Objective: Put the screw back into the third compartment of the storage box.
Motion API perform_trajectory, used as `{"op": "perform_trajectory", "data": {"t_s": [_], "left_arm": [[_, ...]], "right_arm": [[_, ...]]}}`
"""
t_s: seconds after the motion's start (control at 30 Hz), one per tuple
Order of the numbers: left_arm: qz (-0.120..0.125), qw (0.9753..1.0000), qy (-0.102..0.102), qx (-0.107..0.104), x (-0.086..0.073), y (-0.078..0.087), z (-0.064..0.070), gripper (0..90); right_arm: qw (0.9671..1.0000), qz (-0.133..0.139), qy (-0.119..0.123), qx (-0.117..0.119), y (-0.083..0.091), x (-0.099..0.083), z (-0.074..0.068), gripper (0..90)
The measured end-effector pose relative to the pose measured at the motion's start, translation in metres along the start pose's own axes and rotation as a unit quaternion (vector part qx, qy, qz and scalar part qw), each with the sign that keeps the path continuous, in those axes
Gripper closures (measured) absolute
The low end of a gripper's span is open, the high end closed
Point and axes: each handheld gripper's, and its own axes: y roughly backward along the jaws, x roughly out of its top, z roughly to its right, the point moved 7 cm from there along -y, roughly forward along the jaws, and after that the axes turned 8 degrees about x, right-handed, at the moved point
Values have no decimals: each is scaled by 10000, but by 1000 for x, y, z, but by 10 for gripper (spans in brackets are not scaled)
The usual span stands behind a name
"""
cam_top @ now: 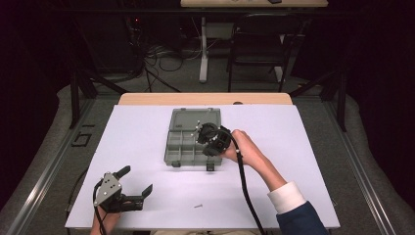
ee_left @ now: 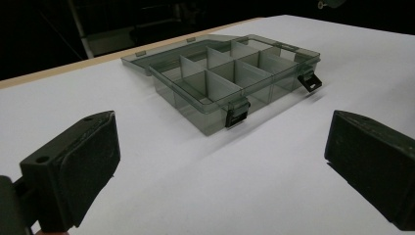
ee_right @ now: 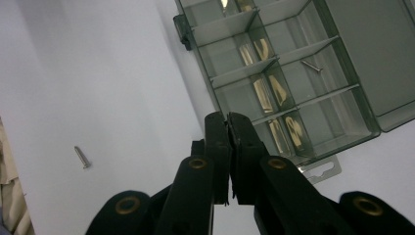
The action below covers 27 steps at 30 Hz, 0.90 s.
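**Over the open organizer: one screw boxed, one left on the bench**

Above the near right corner of the compartment box [cam_top: 188, 142], the right claw [cam_top: 201, 133] hangs with its jaws pressed together; whether anything is pinched between them I cannot tell, since nothing shows at their tips. The box sits mid-bench with its lid folded flat behind it. The left claw [cam_top: 134, 182] rests released and wide at the near left of the white bench [cam_top: 303, 147], well apart from the box.

The work looks like sorting screws into the box. A loose screw [cam_top: 198, 206] lies on the bench near the front edge, between the two hands. My reading is that one drop is finished or finishing, and the next move calls for the right claw to swing back toward that screw, open, and close on its shank low against the sheet.

The right gripper view shows a screw in a compartment [ee_right: 311, 66], which the high view is too coarse to reveal. The left gripper view gives the box's two front latches [ee_left: 237, 116] hanging open and its dividers upright.
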Motion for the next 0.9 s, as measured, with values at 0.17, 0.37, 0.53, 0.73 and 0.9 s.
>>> {"op": "perform_trajectory", "data": {"t_s": [0.17,0.37,0.53,0.73,0.9], "left_arm": [[5,10000,4,5,0,0,0,1],[5,10000,3,8,0,0,0,2],[21,10000,6,14,0,-1,0,1],[17,10000,0,18,0,0,0,2],[20,10000,6,19,0,0,0,1]], "right_arm": [[10000,-17,-20,-71,2,6,6,880],[9999,-34,-40,-153,3,12,15,881],[9996,-100,-86,-268,3,15,24,880],[9989,-146,-186,-398,-2,19,34,881],[9983,-179,-252,-499,-11,23,44,880]]}}
